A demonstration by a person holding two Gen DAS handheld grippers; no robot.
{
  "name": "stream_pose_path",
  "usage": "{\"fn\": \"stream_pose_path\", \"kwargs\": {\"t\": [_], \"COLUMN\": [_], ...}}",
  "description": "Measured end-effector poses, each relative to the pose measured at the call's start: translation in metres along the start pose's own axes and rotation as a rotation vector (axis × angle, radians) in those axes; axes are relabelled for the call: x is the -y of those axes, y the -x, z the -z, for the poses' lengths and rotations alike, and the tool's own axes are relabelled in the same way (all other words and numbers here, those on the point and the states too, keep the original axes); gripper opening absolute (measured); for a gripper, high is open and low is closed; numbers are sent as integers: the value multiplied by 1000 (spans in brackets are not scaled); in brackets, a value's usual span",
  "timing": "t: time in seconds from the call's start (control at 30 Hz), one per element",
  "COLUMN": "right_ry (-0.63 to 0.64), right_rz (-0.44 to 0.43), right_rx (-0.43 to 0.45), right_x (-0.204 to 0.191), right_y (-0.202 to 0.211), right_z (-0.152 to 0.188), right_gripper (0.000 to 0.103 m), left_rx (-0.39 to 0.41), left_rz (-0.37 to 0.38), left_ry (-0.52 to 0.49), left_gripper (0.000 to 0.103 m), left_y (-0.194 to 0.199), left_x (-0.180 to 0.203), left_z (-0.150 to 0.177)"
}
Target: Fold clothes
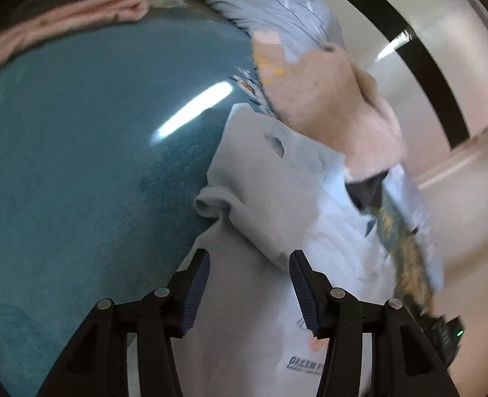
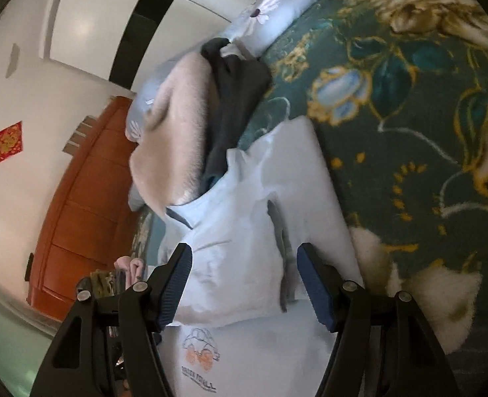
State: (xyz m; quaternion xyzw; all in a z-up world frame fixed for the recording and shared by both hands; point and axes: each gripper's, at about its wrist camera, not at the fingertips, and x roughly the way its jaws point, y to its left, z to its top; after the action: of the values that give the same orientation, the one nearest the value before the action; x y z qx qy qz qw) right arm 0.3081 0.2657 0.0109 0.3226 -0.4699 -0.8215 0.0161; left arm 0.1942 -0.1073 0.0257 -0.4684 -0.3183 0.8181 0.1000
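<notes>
With the pale blue shirt [image 2: 260, 225] lying half-folded on the bed [image 2: 409, 139] at centre frame, both the left hand-held gripper [image 1: 249, 284] and the right hand-held gripper [image 2: 244, 284] hover half-open and empty above it, best closing on an outer edge before folding it inward.

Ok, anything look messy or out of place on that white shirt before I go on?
The white shirt is only partly folded, with its folded-over layers rumpled and uneven. In the left wrist view its ribbed collar curls up off the teal bedspread. Neither gripper grips it; nothing looks torn or stained.
</notes>
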Motion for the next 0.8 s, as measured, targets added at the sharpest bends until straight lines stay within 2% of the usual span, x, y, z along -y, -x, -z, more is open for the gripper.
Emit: {"fn": "stream_pose_path", "kwargs": {"t": [0.1, 0.17, 0.27, 0.33, 0.4, 0.47, 0.53, 0.6, 0.67, 0.73, 0.8], "right_ry": [13, -1, -26, -45, -53, -36, -5, 22, 55, 104, 142], "right_rz": [-33, -62, -85, -55, -41, -48, -74, -118, -140, -205, -226], "right_rx": [-30, -41, -54, -62, -64, -78, -103, -122, -84, 20, 123], "right_x": [-1, 0, 4, 9, 13, 10, 4, -4, -14, -23, -29], "right_y": [-2, -4, -6, -8, -8, -11, -19, -26, -23, -3, 17], "right_z": [3, 2, 0, 0, 0, 0, 0, 0, -5, -11, -14], "right_gripper": [65, 56, 49, 35, 28, 22, 9, 8, 6, 5, 4], "left_rx": [8, 18, 18, 6, 2, 0, -2, 2, 10, 22, 23], "left_rz": [47, 82, 88, 86, 109, 120, 131, 142, 159, 192, 220], "left_ry": [41, 54, 60, 75, 98, 105, 111, 110, 112, 127, 150], "left_gripper": [54, 54, 54, 54, 54, 54, 54, 54, 54, 54, 54], "left_y": [-2, -2, -6, -12, -17, -16, -16, -16, -15, -13, -14], "left_x": [-1, 0, -1, -5, -10, -12, -12, -10, -10, -11, -15], "left_z": [-6, -10, -17, -19, -20, -21, -23, -25, -27, -28, -28]}}
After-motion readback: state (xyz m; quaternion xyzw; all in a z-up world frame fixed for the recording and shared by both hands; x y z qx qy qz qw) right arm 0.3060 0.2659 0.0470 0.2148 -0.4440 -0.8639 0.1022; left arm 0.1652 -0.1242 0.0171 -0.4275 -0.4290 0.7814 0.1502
